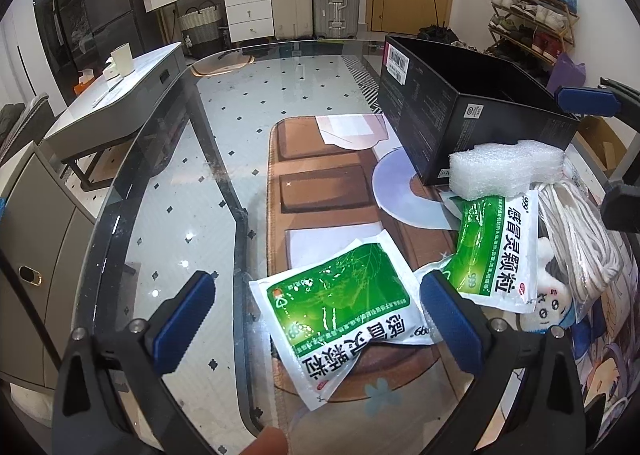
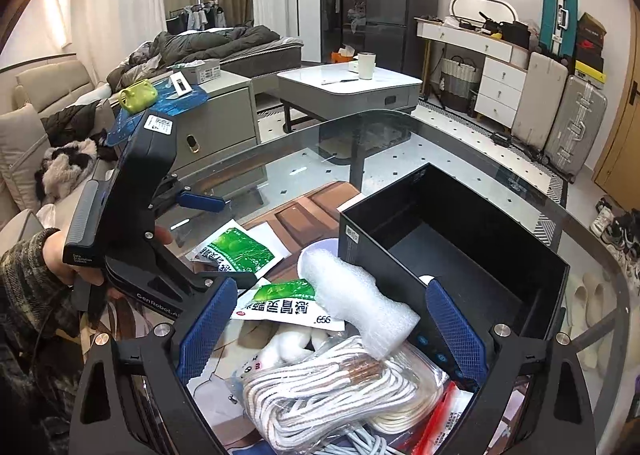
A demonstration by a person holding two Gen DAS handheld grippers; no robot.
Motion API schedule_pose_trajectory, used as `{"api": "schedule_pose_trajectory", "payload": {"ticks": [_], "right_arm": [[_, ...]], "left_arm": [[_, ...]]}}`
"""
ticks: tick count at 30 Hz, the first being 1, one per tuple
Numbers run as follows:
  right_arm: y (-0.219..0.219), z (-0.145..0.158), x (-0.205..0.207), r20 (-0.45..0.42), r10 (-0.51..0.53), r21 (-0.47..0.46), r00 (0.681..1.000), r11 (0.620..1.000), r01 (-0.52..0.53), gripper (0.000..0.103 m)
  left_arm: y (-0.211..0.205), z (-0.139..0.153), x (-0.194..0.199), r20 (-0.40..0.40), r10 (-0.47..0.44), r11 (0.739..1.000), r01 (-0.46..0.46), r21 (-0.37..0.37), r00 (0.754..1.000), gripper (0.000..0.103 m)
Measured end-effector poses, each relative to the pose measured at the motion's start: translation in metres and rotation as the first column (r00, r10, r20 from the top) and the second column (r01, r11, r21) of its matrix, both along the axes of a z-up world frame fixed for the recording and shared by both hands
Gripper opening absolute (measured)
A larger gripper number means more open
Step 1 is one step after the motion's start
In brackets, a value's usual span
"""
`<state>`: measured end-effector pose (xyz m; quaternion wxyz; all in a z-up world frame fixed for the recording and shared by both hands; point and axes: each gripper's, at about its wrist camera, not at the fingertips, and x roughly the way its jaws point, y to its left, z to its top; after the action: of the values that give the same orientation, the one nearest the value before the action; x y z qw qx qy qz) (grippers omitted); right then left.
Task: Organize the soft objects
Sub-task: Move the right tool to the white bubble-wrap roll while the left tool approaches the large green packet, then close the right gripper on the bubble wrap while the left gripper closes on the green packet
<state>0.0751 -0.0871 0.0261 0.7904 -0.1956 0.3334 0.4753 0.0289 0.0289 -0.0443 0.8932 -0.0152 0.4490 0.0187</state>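
Note:
A green-and-white medicine packet (image 1: 344, 319) lies on the glass table, between the open fingers of my left gripper (image 1: 316, 319). A second packet (image 1: 496, 247) leans beside it under a white foam block (image 1: 506, 171). A bag of white cord (image 1: 576, 239) and a small plush toy (image 1: 548, 303) lie to the right. In the right wrist view, my right gripper (image 2: 332, 327) is open above the cord bundle (image 2: 332, 395), the foam (image 2: 356, 299) and a packet (image 2: 288, 307). The black open box (image 2: 452, 251) stands just beyond.
The left gripper's body (image 2: 132, 215) and the hand holding it show at the left of the right wrist view. A patterned mat (image 1: 320, 183) lies under the glass. The glass table's curved edge (image 1: 132, 159) runs along the left. A red-and-white packet (image 2: 444, 415) lies by the cords.

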Motion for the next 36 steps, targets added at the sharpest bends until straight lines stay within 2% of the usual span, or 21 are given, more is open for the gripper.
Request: {"api": "schedule_pose_trajectory", "payload": {"ticks": [10, 19, 21, 23, 26, 28, 36], "right_arm": [[0.027, -0.013, 0.01, -0.061, 0.044, -0.07, 0.997, 0.996, -0.049, 0.098], [0.04, -0.029, 0.021, -0.126, 0.027, -0.124, 0.992, 0.991, -0.043, 0.097], [0.042, -0.031, 0.024, -0.138, 0.008, -0.138, 0.99, 0.99, -0.027, 0.09], [0.041, -0.031, 0.028, -0.146, -0.016, -0.142, 0.989, 0.99, -0.005, 0.073], [0.036, -0.029, 0.035, -0.172, -0.049, -0.138, 0.984, 0.99, 0.025, 0.06], [0.036, -0.028, 0.036, -0.169, -0.052, -0.153, 0.984, 0.988, 0.026, 0.057], [0.04, -0.033, 0.033, -0.12, -0.073, -0.255, 0.99, 0.966, 0.041, 0.057]], "left_arm": [[0.012, -0.005, 0.003, -0.032, 0.024, 0.998, -0.026, -0.058, 0.999, 0.103], [0.01, -0.006, 0.003, -0.033, 0.01, 0.999, -0.012, -0.048, 0.999, 0.103], [0.01, -0.006, 0.004, -0.033, 0.009, 0.999, -0.01, -0.047, 0.999, 0.103], [0.01, -0.006, 0.003, -0.032, 0.008, 0.999, -0.009, -0.046, 0.999, 0.103], [0.008, -0.006, 0.003, -0.032, 0.008, 0.999, -0.009, -0.046, 0.999, 0.103], [0.008, -0.006, 0.003, -0.032, 0.008, 0.999, -0.009, -0.046, 0.999, 0.103], [0.008, -0.006, 0.002, -0.036, -0.017, 0.999, 0.015, -0.047, 0.999, 0.103]]}}
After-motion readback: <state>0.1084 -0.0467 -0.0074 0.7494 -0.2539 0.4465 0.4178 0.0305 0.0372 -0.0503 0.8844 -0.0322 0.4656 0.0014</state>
